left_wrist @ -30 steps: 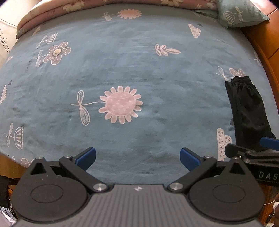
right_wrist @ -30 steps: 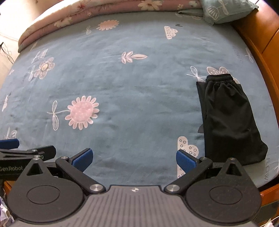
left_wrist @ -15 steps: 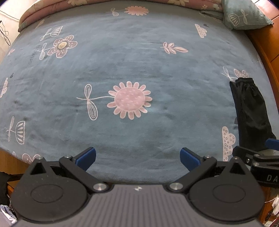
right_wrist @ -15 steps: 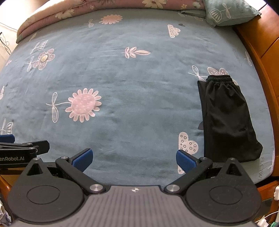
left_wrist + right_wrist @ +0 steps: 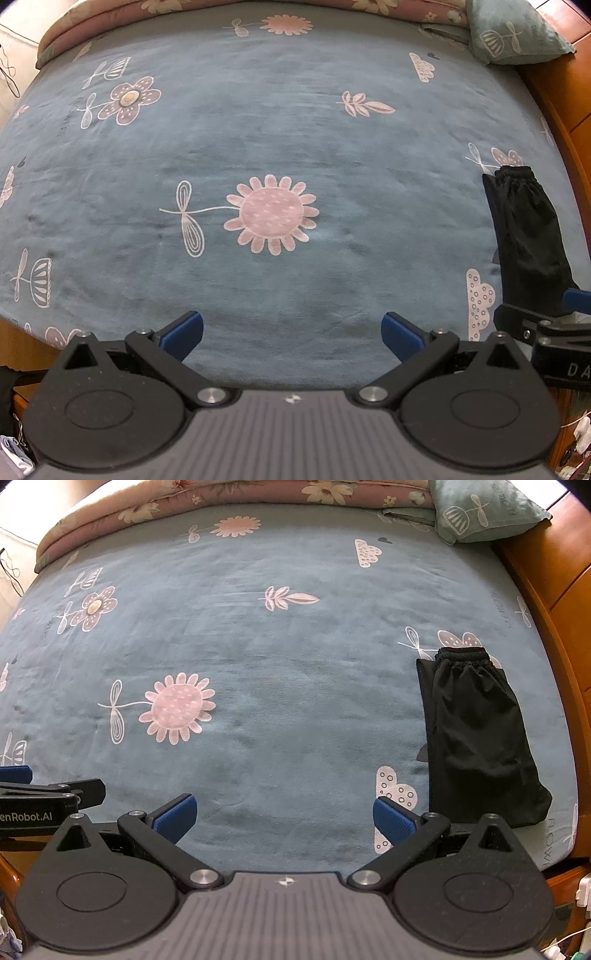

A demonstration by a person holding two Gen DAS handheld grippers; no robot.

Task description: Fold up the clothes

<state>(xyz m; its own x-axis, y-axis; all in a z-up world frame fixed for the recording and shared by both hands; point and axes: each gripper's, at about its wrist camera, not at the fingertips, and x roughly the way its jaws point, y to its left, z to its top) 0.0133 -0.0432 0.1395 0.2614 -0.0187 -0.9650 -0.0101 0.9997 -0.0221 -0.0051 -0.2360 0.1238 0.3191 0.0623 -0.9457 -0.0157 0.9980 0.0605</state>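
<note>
A pair of black shorts (image 5: 476, 734) lies folded lengthwise on the right side of the blue flowered bed sheet (image 5: 280, 657), waistband toward the far side. It also shows in the left wrist view (image 5: 524, 236) at the right edge. My left gripper (image 5: 291, 332) is open and empty above the near edge of the bed. My right gripper (image 5: 284, 816) is open and empty, with the shorts just right of its right finger. Each gripper shows at the edge of the other's view.
A folded pink floral quilt (image 5: 221, 498) lies along the far side of the bed. A teal pillow (image 5: 484, 513) sits at the far right corner. A wooden bed frame (image 5: 554, 590) runs along the right side.
Both grippers have drawn back and up from the bed, so more of the far side shows. The shorts have not moved. Both stay open.
</note>
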